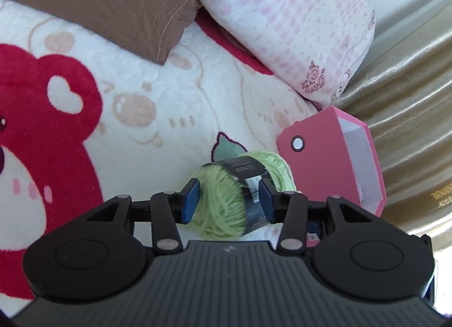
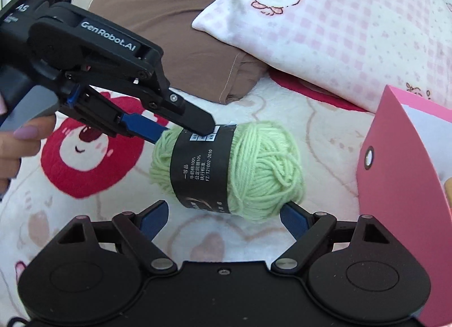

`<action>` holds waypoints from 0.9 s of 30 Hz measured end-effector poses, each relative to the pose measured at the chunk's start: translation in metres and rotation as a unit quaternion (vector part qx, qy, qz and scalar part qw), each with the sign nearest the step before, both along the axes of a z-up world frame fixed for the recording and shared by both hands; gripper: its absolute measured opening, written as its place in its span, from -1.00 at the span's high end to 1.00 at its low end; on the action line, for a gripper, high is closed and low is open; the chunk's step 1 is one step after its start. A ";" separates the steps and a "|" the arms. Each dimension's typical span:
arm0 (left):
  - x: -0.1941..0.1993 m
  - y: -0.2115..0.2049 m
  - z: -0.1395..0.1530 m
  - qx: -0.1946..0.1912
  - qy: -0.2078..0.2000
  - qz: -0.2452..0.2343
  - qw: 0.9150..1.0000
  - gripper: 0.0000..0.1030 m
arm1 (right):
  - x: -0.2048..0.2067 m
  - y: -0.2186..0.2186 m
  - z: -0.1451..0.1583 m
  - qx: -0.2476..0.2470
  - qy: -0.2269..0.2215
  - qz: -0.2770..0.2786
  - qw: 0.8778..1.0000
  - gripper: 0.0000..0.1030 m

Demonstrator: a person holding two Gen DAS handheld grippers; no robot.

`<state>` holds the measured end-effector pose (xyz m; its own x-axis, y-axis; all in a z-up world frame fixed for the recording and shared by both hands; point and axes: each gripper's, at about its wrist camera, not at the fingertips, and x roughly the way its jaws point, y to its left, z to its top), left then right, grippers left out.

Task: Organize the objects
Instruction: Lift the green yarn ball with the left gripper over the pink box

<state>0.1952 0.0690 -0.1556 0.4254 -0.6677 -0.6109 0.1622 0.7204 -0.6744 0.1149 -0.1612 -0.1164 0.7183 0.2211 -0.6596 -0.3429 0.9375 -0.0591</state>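
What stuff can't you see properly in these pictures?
- Inside of the pink box: in the left wrist view only white inner walls show; in the right wrist view the frame edge cuts it off.
- Small print on the yarn ball band: too tiny to read fully.
- Whether the left gripper fingers squeeze the yarn: unclear in both views.
- Right gripper is open.

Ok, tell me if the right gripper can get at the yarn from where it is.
Probably yes. The right gripper is open with the yarn just ahead of its fingers and nothing between. The left gripper already holds the yarn's far end, and the pink box stands off to the side.
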 end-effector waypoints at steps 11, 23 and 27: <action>-0.011 -0.001 -0.013 -0.022 0.001 0.042 0.999 0.29 | 0.026 -0.005 -0.007 -0.020 -0.019 0.000 1.000 -0.87; -0.028 -0.006 -0.004 -0.042 -0.007 0.033 0.999 0.37 | 0.026 0.005 -0.008 0.011 0.004 -0.015 1.000 -0.80; -0.046 -0.005 0.007 -0.045 -0.005 0.023 0.999 0.37 | 0.008 0.008 0.006 0.001 0.011 -0.008 1.000 -0.80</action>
<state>0.1491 0.0639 -0.1485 0.4634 -0.6994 -0.5442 0.1377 0.6635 -0.7354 0.1226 -0.1535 -0.1106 0.7065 0.2115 -0.6753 -0.3292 0.9430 -0.0490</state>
